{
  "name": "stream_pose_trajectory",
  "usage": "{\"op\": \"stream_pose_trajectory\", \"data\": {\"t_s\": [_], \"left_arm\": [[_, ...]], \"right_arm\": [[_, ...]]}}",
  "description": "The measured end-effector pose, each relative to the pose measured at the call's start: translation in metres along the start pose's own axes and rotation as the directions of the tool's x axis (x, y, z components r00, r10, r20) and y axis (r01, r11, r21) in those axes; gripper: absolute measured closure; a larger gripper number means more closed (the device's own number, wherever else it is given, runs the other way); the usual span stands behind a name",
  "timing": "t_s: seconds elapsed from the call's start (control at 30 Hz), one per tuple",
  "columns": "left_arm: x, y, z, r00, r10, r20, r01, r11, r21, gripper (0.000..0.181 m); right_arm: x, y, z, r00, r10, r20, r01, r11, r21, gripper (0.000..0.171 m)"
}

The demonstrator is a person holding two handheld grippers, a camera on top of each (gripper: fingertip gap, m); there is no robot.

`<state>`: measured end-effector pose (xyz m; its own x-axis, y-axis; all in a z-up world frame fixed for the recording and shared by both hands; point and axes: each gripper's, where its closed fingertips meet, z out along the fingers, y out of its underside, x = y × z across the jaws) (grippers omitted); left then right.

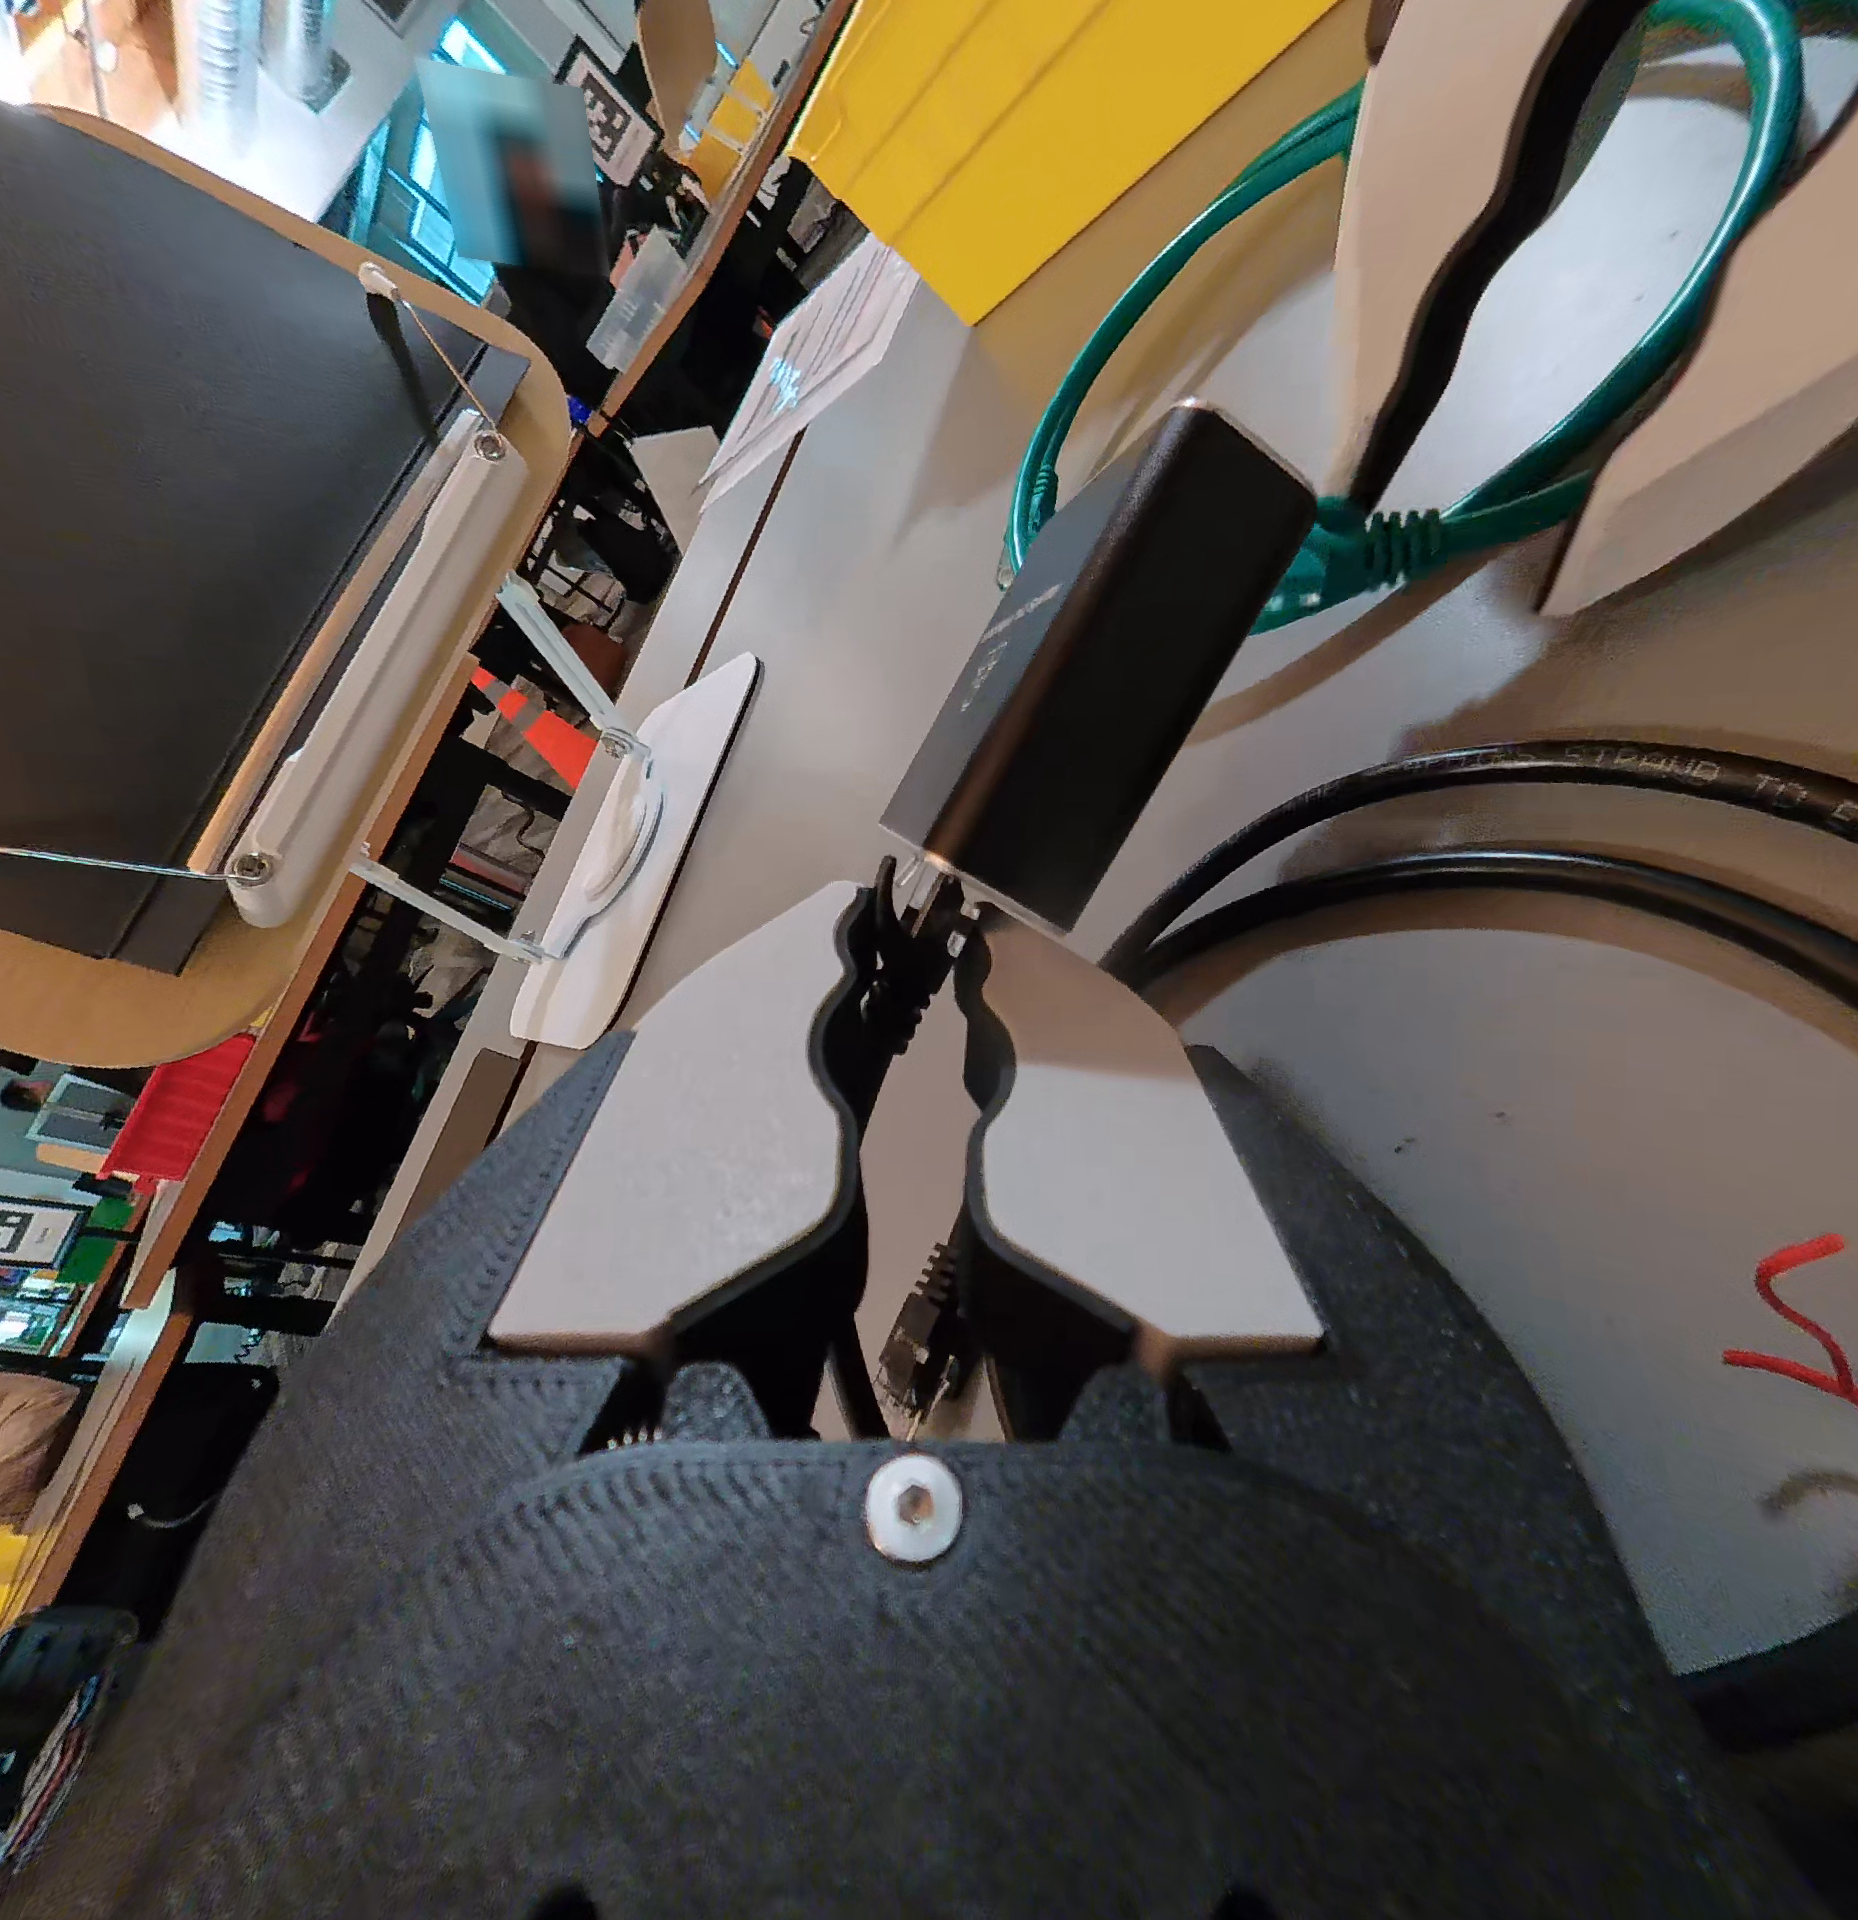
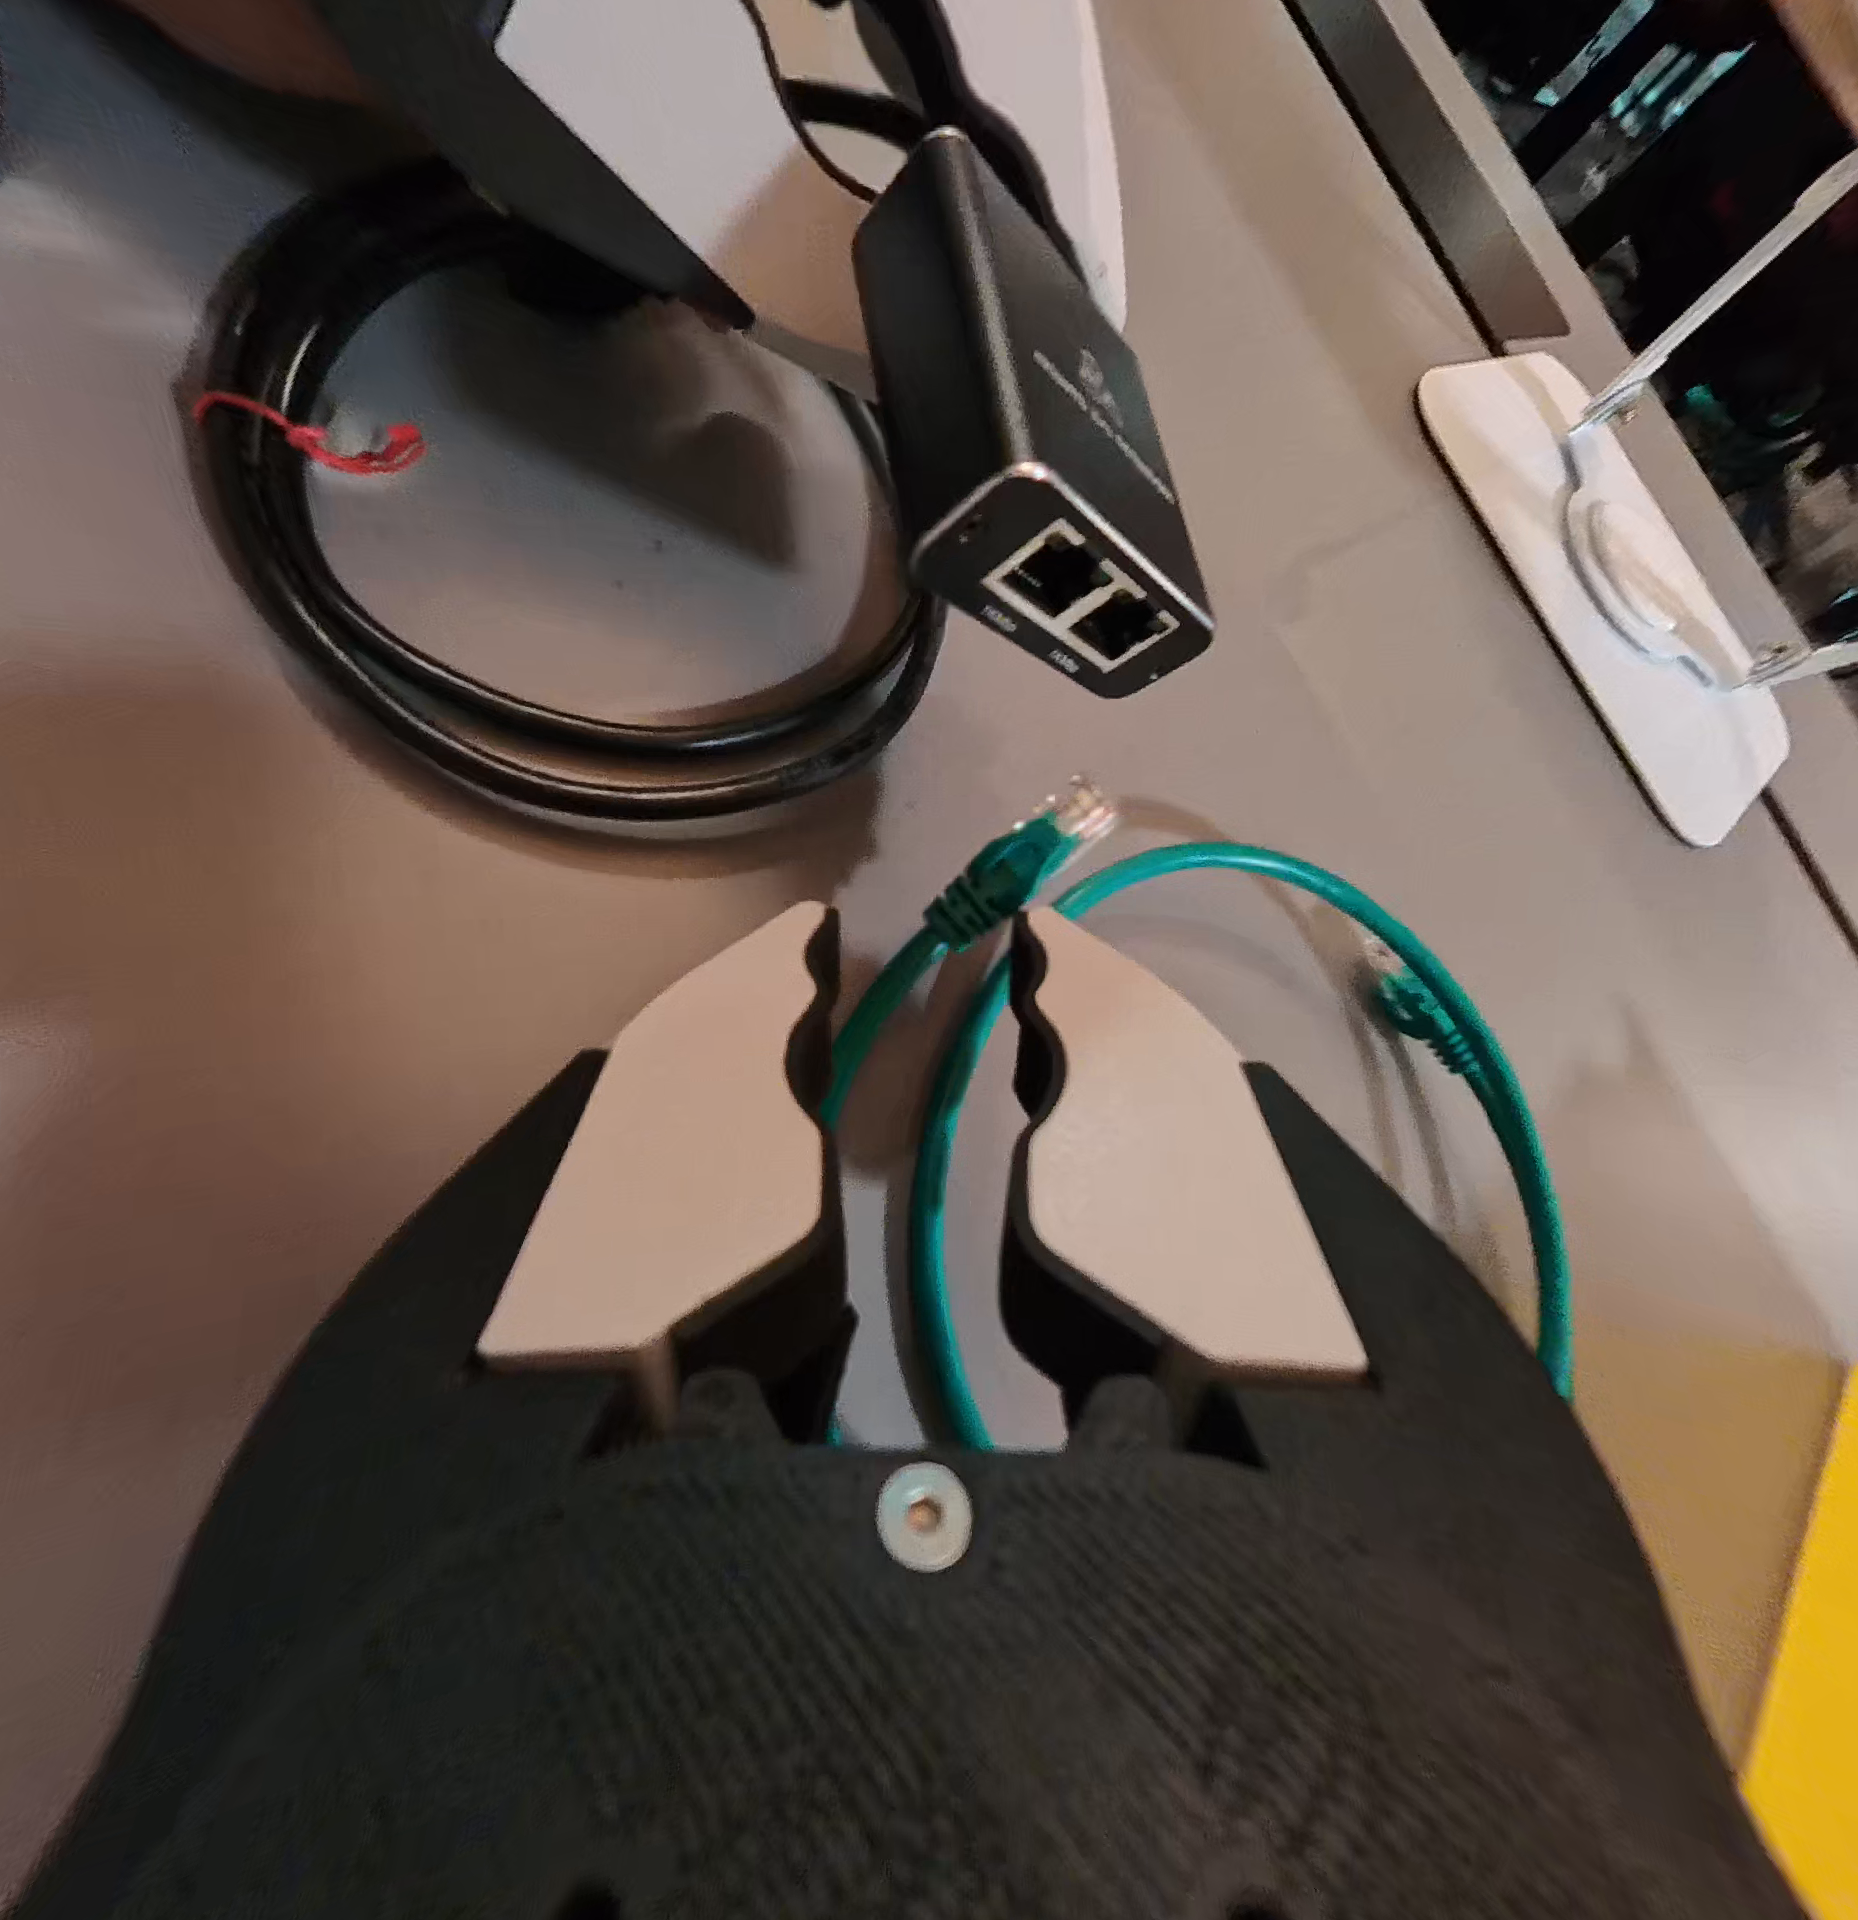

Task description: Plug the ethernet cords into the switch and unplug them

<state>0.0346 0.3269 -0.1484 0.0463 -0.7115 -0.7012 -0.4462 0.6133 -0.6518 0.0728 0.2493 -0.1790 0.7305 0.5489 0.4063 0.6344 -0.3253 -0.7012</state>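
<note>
At frame centre, the black plug (image 1: 909, 971) is gripped by the left gripper (image 1: 912, 935) at the switch (image 1: 1091, 665); the green plug (image 2: 992, 878) is seen just beyond the parted right gripper (image 2: 925, 920).

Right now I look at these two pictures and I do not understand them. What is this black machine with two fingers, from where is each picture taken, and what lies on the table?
There is no robot here. A person holds one hand-held gripper in each hand, and each carries a camera looking along its two fingers.

The left wrist view shows the left gripper closed on the plug of the black cable, at one end of the black switch.

The right wrist view shows the right gripper, open, with the green cable lying between its fingers; its nearer plug lies free on the grey table. The two ports facing it are empty.

A white stand base also sits there.
</note>
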Motion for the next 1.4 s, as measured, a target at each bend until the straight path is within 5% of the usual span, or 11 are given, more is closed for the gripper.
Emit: {"op": "stream_pose_trajectory", "data": {"t_s": [0.1, 0.37, 0.6, 1.4], "left_arm": [[-0.001, 0.000, 0.000, 1.000, -0.003, -0.001, 0.003, 1.000, -0.003, 0.167], [0.005, -0.005, -0.001, 0.999, -0.002, -0.039, 0.003, 1.000, 0.026, 0.167], [0.020, -0.010, 0.001, 0.993, 0.067, -0.093, -0.063, 0.997, 0.042, 0.167], [0.053, -0.023, 0.000, 0.947, 0.282, -0.155, -0.270, 0.958, 0.095, 0.168]], "right_arm": [[-0.002, 0.002, 0.002, 0.996, 0.067, 0.056, -0.067, 0.998, -0.004, 0.158], [0.006, -0.013, -0.019, 0.952, 0.181, 0.247, -0.217, 0.968, 0.126, 0.158], [-0.022, 0.004, -0.045, 0.768, 0.194, 0.610, -0.274, 0.961, 0.040, 0.159], [-0.040, 0.018, -0.056, 0.672, 0.235, 0.702, -0.266, 0.962, -0.067, 0.160]]}}
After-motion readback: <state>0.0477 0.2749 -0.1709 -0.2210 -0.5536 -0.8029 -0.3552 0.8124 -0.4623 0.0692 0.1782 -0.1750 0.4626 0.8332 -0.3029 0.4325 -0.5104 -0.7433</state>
